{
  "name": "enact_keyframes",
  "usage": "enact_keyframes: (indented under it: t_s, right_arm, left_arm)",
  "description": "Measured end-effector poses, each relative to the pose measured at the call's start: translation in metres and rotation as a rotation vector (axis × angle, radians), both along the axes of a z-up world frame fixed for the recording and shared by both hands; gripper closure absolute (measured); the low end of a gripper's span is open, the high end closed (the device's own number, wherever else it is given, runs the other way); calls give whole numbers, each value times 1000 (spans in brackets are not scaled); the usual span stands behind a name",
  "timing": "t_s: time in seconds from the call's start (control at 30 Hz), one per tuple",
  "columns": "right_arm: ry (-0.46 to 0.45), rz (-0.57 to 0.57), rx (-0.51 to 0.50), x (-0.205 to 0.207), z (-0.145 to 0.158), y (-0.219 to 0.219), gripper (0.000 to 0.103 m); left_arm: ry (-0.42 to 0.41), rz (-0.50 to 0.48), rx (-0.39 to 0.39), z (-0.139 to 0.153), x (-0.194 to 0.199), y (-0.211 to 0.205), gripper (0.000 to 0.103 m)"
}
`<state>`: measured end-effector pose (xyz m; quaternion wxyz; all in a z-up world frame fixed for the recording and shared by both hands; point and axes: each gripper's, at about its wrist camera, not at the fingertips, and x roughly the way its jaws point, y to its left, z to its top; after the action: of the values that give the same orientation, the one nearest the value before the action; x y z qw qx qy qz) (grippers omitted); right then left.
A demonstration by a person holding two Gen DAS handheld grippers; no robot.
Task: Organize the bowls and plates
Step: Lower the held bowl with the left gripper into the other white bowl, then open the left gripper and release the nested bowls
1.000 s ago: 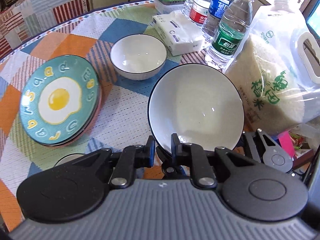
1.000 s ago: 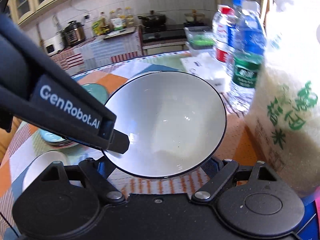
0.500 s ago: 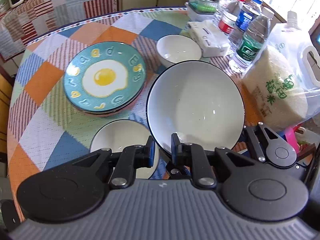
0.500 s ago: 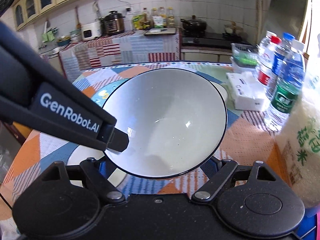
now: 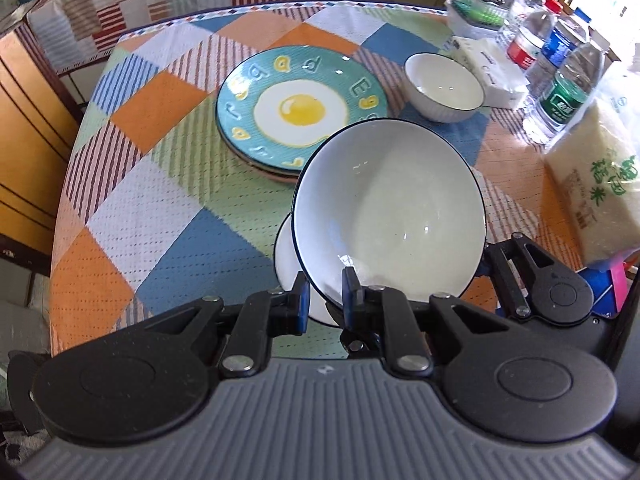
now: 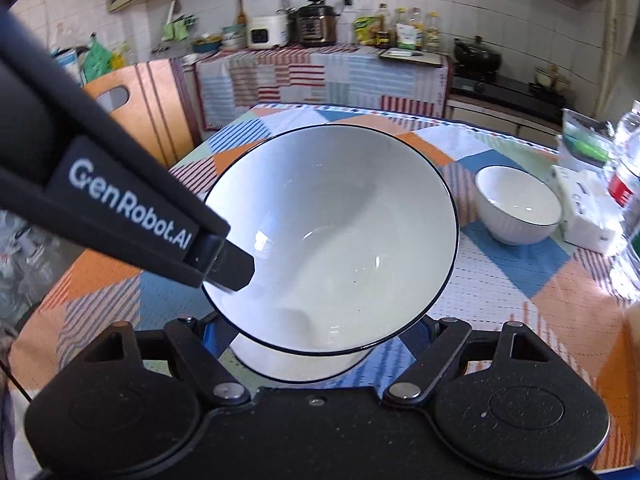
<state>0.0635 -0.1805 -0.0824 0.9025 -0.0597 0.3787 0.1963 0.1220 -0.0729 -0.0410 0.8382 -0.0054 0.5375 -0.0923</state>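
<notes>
**Wide bowl poised over its twin, ready to nest**

The round table, under a patchwork cloth of orange, blue and green squares, stands in a tiled kitchen with a cloth-draped counter holding cookers and bottles. On it sits a teal fried-egg plate atop other plates, a small ribbed bowl beyond, then a tissue pack, water bottles and a rice bag along the right edge.

The large white bowl, dark-rimmed, hangs tilted in the air directly above a second bowl of the same look resting on the cloth. The left gripper is pinched on its near rim, one finger inside, one outside. The right gripper sits under the bowl with its arms spread; its fingertips are hidden, so I cannot tell whether it grips.

To nest it well, I would level the bowl, centre it over the lower rim, lower slowly until the bases seat, then release; a tilted drop risks chipping glaze or skidding the lower bowl.
</notes>
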Motion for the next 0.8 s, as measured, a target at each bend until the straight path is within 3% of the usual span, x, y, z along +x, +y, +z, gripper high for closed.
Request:
enact_keyframes:
  t_s: [0.3,0.63,0.8]
  right_arm:
    - [47,84,-14,8,-12,17,17]
    - [120,80,-11,10,-25,16,19]
    - [111,83,-38,8,-23,17,19]
  left_arm:
    - [33,49,12,-17,5,15,89]
    - [66,15,29,-36,12,14,88]
    - [77,27,33,-41,16,16,88]
